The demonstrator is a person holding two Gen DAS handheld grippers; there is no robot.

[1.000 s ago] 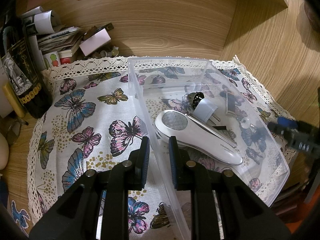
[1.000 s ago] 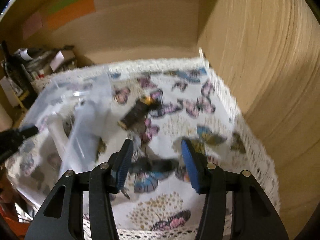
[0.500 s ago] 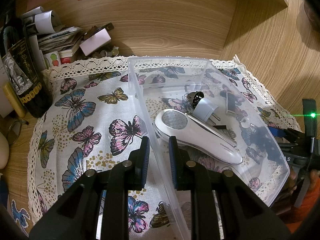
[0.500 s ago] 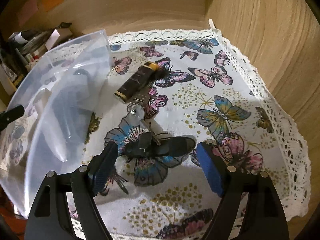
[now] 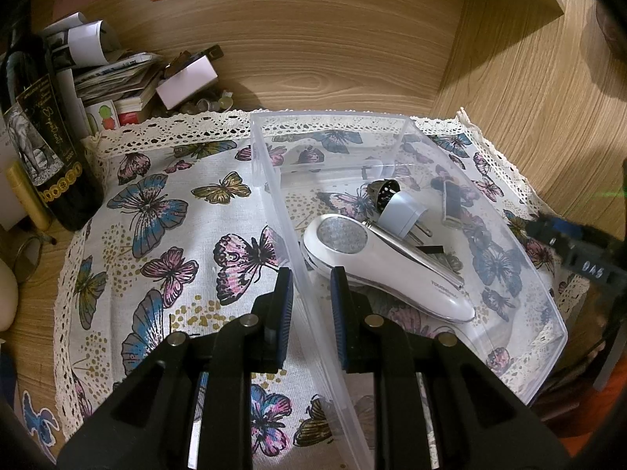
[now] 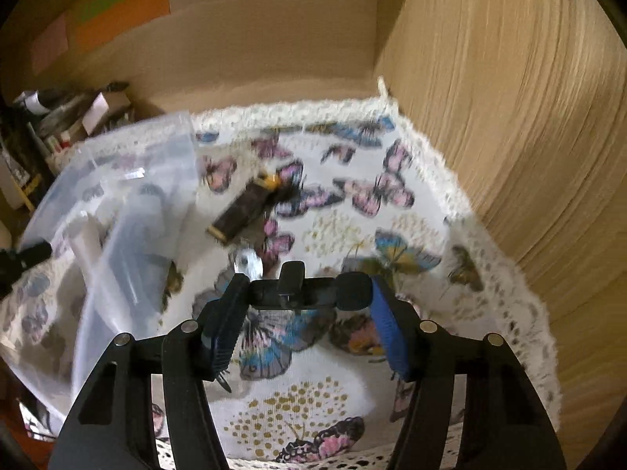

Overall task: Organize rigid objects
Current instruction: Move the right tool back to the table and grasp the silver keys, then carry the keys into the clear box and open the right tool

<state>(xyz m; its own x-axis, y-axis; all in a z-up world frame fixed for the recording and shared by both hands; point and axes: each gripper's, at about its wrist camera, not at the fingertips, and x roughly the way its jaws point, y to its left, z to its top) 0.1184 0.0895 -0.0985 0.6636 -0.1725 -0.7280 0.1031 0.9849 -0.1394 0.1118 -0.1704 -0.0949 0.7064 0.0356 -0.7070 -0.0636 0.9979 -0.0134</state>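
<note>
A clear plastic bin (image 5: 392, 125) sits on the butterfly cloth. It holds a white handheld device (image 5: 392, 274), a grey plug adapter (image 5: 399, 211) and a small dark flat item (image 5: 452, 203). My left gripper (image 5: 311, 305) is shut on the bin's near left wall, one finger on each side. My right gripper (image 6: 305, 305) is shut on a black clip-like object (image 6: 309, 291), held across the pads just above the cloth. A dark tube with gold ends (image 6: 243, 211) and a small silver item (image 6: 249, 264) lie on the cloth beyond it. The bin (image 6: 117, 203) stands to their left.
Wooden walls close off the back and right side (image 6: 509, 117). A dark bottle (image 5: 43, 149), stacked papers and a small box (image 5: 188, 82) crowd the back left corner. The lace-edged cloth (image 5: 156, 235) covers the surface.
My right gripper went from wide open around the black clip to closed on it and has drawn back and up with it. My left gripper has stayed clamped on the bin wall.
</note>
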